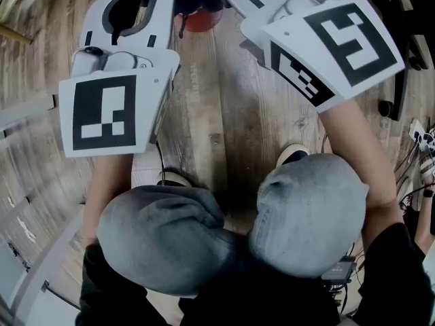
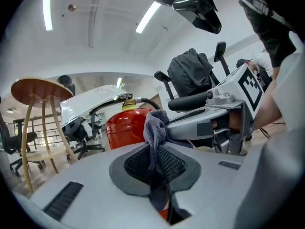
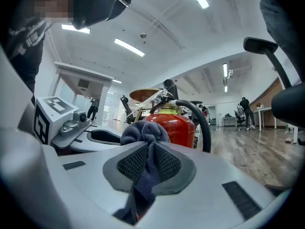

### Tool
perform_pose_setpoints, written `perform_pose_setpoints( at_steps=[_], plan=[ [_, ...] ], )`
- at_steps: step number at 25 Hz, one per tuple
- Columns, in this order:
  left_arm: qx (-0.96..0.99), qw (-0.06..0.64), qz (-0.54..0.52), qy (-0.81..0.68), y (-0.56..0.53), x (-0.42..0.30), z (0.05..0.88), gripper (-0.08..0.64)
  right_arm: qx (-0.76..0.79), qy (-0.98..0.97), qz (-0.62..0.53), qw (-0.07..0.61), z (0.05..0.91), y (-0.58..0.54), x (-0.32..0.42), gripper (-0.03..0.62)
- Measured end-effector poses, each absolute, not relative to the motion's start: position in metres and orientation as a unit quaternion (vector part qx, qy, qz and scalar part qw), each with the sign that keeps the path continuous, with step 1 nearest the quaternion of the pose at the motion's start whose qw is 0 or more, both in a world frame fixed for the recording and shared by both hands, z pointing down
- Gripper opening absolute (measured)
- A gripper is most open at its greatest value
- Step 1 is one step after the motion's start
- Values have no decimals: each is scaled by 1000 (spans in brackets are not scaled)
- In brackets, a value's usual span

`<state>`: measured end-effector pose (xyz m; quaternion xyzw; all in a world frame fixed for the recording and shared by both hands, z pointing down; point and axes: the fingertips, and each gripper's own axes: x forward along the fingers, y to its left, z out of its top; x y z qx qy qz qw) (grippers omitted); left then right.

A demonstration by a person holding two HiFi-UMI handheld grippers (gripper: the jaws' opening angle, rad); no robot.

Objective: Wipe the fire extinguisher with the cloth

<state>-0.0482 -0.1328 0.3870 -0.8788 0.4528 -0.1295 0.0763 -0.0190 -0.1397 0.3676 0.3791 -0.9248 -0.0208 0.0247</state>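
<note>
In the left gripper view, the left gripper has its fingers closed on a fold of grey-blue cloth, which bunches up at the centre of the frame. The red fire extinguisher stands upright just behind it, left of centre. I cannot tell whether the cloth is touching the cylinder.

In the right gripper view, the right gripper is also pinching cloth between its fingers, with a knot of it sitting above them. It looks like the same cloth held at two spots, though I cannot confirm that. The extinguisher fills the centre behind it, and its black hose arcs down the right side.

In the head view, both grippers reach to the top edge. Only a sliver of red shows between them at upper centre, above the wooden floor and the person's knees.

To wipe well, I would keep both pinches firm and hold the cloth taut between them. I would lay that span flat against the red body and draw it around the curve with even pressure. I would keep the push light so the cylinder does not rock or tip. I would also steer the right side clear of the hose, where the cloth could snag.
</note>
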Motion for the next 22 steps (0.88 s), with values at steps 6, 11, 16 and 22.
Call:
perform_pose_setpoints(
  at_steps=[6,11,16,22],
  plan=[
    [-876,16,-146,459,-139,-53,416,51,369,-927,9,65,405,-141,-25,49],
    [-879,76,-107,458,-134,-51,379,51,391,-920,-34,21,358,-139,-19,49],
    [-881,63,-132,450,-136,-47,395,51,387,-920,-38,44,374,-142,-19,49],
    [-878,99,-122,453,-135,-47,382,51,394,-918,-47,29,358,-145,-19,49]
  ],
)
